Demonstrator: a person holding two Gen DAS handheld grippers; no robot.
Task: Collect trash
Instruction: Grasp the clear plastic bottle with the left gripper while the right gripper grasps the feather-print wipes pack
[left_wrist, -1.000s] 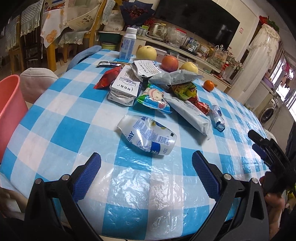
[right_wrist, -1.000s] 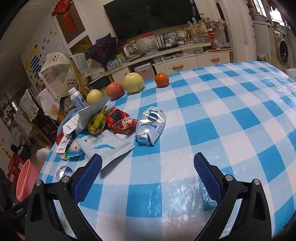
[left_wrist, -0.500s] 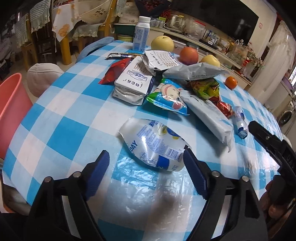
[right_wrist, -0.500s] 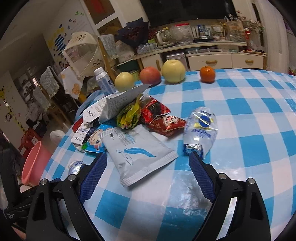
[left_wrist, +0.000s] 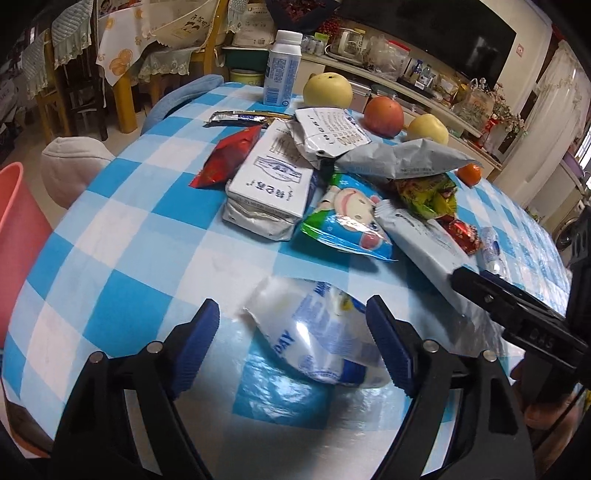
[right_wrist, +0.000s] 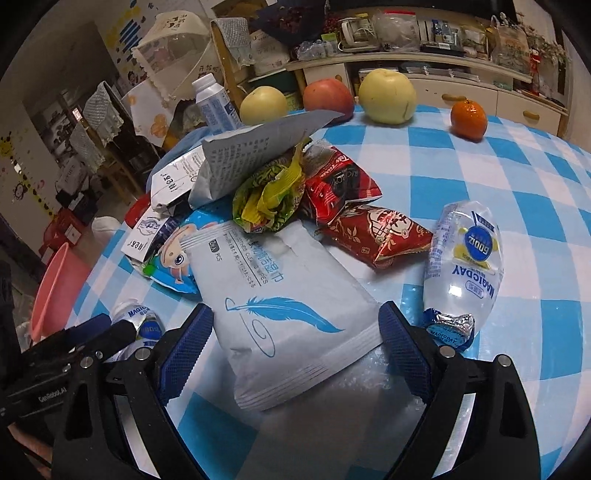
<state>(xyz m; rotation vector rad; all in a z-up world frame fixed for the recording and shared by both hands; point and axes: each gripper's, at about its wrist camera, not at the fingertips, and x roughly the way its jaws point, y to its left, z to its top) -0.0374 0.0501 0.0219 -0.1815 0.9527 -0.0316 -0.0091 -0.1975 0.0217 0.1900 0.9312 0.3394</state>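
A cluttered living room, with a checked table (left_wrist: 122, 258) heaped with wrappers. The crumpled pouch (left_wrist: 317, 332) lies between the left claw's (left_wrist: 291, 339) spread pads, unpinched; the wipes pack (right_wrist: 288, 314) lies likewise inside the right claw (right_wrist: 295, 350), also open. Slick film could squirt out or drag the cloth if pinched shallowly. Both claws tilt steeply down, close together, and might collide.
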